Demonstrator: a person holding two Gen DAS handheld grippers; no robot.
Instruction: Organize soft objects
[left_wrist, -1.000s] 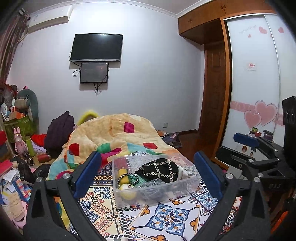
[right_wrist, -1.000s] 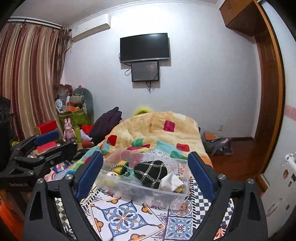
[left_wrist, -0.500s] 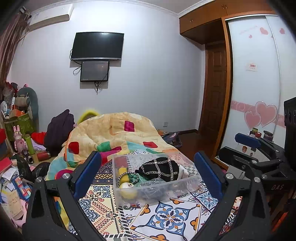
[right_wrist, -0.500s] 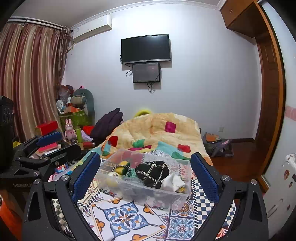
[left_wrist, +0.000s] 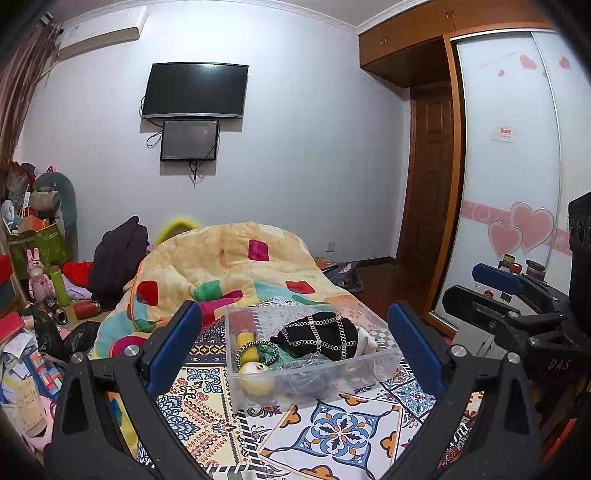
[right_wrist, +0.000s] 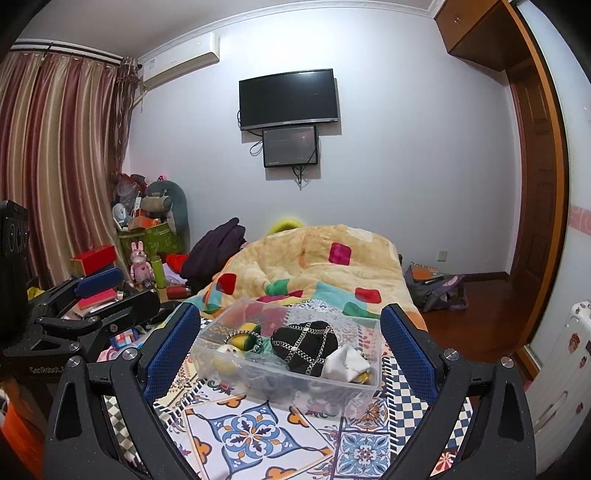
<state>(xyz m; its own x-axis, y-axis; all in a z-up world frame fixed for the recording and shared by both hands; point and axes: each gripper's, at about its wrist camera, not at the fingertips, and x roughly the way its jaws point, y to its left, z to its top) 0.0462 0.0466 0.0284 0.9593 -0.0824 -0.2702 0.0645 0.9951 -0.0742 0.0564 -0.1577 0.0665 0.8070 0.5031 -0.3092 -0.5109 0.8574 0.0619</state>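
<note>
A clear plastic bin (left_wrist: 373, 363) stands on the patterned bed cover (left_wrist: 332, 435); it also shows in the right wrist view (right_wrist: 236, 325). Inside lie a black item with a chain grid (left_wrist: 317, 336) (right_wrist: 304, 345), a yellow and green soft toy (left_wrist: 255, 352) (right_wrist: 243, 338) and a white cloth (right_wrist: 345, 363). My left gripper (left_wrist: 295, 349) is open and empty, held above the bed in front of the bin. My right gripper (right_wrist: 291, 352) is open and empty, also in front of the bin. Each gripper shows at the edge of the other's view.
A rumpled yellow quilt (left_wrist: 229, 266) with coloured patches lies behind the bin. Clutter, boxes and toys (right_wrist: 140, 258) crowd the floor at the left. A wardrobe with sliding doors (left_wrist: 509, 184) stands at the right. A bag (right_wrist: 436, 288) lies on the wooden floor.
Both grippers have risen and drawn back slightly; the bin sits a little lower in both views. Nothing in the bin has moved.
</note>
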